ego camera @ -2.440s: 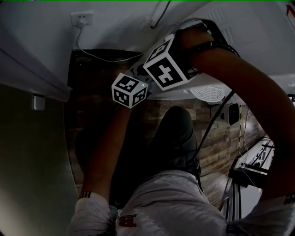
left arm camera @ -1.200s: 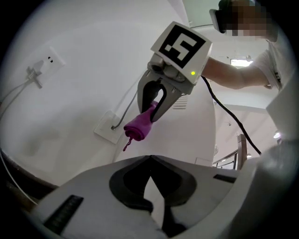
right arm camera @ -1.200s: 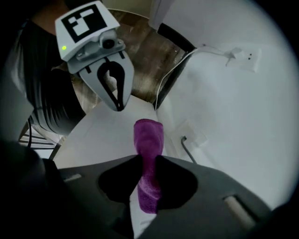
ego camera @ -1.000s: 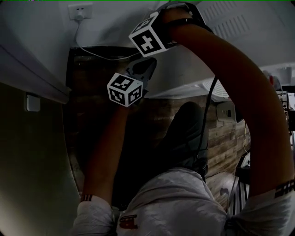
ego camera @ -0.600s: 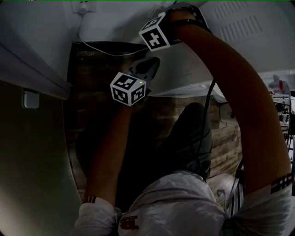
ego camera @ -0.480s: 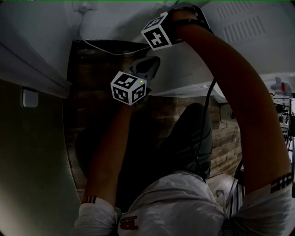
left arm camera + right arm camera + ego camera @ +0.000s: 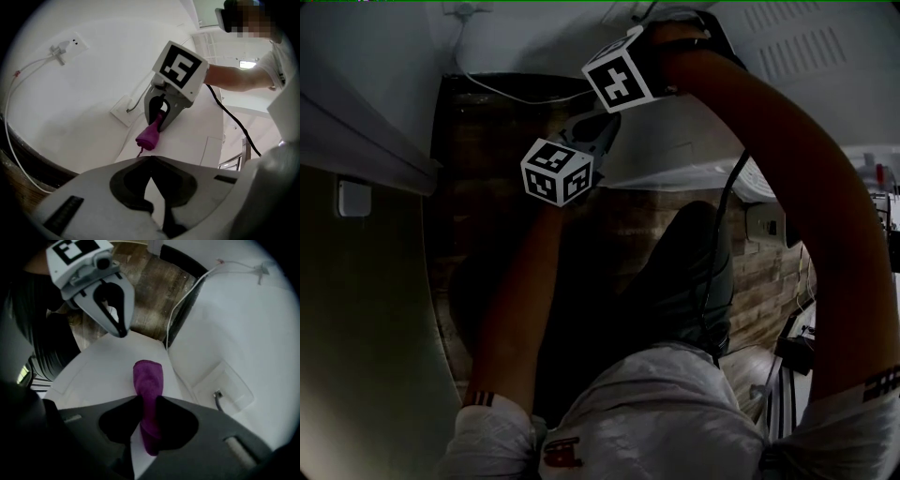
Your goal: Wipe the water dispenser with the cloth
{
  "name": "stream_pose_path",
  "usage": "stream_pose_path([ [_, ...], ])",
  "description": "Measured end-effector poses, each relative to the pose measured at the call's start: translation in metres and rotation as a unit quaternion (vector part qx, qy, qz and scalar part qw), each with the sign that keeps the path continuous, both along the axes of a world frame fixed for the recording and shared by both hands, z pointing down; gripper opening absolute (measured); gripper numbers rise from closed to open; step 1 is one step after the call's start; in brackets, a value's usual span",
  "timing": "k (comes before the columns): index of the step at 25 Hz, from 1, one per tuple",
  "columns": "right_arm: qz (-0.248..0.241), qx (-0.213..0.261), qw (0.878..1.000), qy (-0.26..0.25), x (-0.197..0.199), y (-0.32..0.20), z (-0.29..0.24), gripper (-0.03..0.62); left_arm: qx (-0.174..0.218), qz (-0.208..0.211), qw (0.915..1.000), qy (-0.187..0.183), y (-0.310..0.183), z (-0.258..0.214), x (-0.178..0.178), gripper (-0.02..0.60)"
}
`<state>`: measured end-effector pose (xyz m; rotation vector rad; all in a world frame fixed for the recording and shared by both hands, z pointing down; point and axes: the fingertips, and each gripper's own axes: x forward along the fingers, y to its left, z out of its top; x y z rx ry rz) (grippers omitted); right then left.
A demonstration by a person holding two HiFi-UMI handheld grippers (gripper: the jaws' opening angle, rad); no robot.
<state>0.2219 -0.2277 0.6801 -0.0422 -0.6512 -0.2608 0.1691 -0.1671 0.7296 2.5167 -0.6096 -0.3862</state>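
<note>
A purple cloth (image 7: 149,383) is pinched between the jaws of my right gripper (image 7: 149,401), and its folded end presses on the white top of the water dispenser (image 7: 96,373). The left gripper view shows the same cloth (image 7: 150,135) hanging from the right gripper (image 7: 158,123) onto the dispenser (image 7: 197,140). My left gripper (image 7: 151,159) hovers just over that surface, a short way from the cloth. Its jaws are shut, tips touching, with nothing in them. In the head view the two marker cubes (image 7: 555,172) (image 7: 622,75) sit close together over the dispenser (image 7: 684,141).
A wall socket (image 7: 75,44) with a thin white cable (image 7: 28,68) sits on the white wall behind the dispenser. A white wall plate (image 7: 225,390) with a lead is near the cloth. Wooden floor (image 7: 487,187) lies below, and the person's legs (image 7: 675,281) are beside the dispenser.
The right gripper with the cloth has slid farther up and away across the dispenser since the earliest frame. It barely shifts in the last half second. The left gripper has stayed almost in place.
</note>
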Motion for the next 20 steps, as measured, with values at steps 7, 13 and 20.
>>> stream_pose_path([
  [7, -0.004, -0.054, 0.999, -0.007, -0.012, 0.062, -0.01, 0.094, 0.003, 0.009, 1.0, 0.001, -0.001, 0.008, 0.0, -0.002],
  [13, -0.013, -0.081, 0.996, -0.02, -0.019, 0.102, -0.009, 0.094, -0.005, 0.016, 0.9999, 0.003, 0.002, 0.015, 0.004, -0.002],
  [20, 0.013, -0.143, 0.989, -0.027, -0.03, 0.154, -0.006, 0.093, -0.009, 0.033, 0.9994, -0.009, 0.007, 0.03, 0.015, -0.002],
])
